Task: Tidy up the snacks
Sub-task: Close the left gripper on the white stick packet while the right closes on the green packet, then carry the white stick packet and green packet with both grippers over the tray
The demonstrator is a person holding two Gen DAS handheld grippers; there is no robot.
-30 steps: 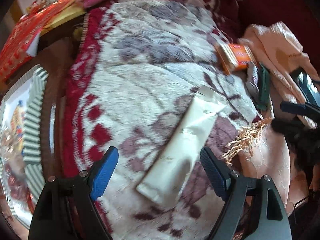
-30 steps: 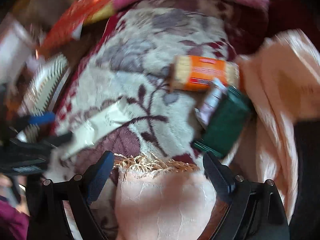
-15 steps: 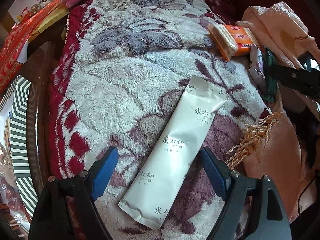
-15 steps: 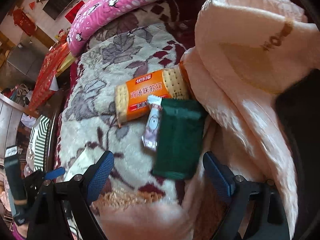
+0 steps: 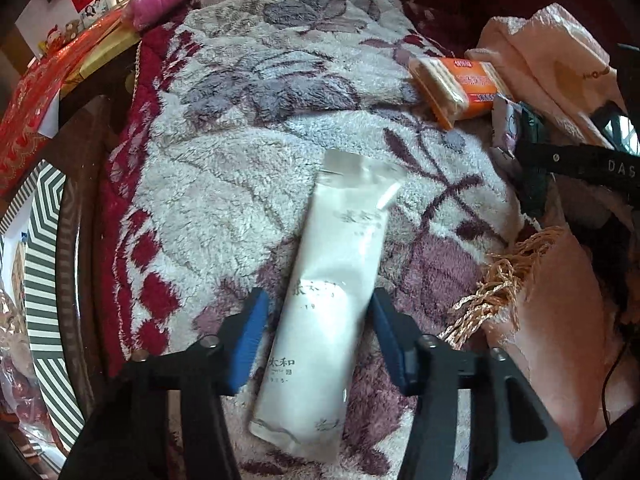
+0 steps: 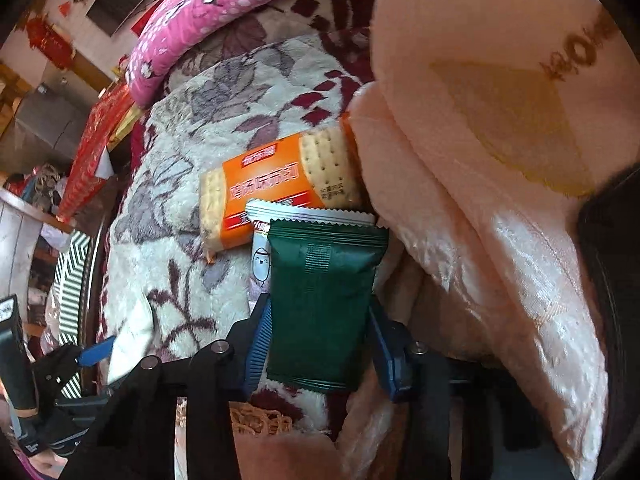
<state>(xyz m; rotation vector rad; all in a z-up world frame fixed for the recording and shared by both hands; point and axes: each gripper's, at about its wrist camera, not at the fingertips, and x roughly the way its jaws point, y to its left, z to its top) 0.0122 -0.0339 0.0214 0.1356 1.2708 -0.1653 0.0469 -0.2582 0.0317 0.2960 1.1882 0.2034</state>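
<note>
A long white snack packet [image 5: 328, 304] lies on the floral fleece blanket [image 5: 224, 184]. My left gripper [image 5: 318, 330] has closed in around its lower half; the right pad touches it and the left pad stands just off it. In the right wrist view a dark green packet [image 6: 320, 304] sits between the blue pads of my right gripper [image 6: 318, 344], which is shut on it. A small white-and-purple packet [image 6: 260, 264] lies under its left side. An orange cracker pack [image 6: 280, 192] lies just beyond; it also shows in the left wrist view [image 5: 456, 84].
A peach satin cloth [image 6: 500, 200] is heaped on the right, with a gold fringe [image 5: 500, 280] at its edge. A pink pillow [image 6: 224, 12] lies at the back. A striped tray [image 5: 40, 280] and a red box [image 5: 28, 120] stand to the left, past the blanket's edge.
Both grippers moved forward and closed. The left jaws narrowed around the white packet. The right jaws closed onto the green packet.
</note>
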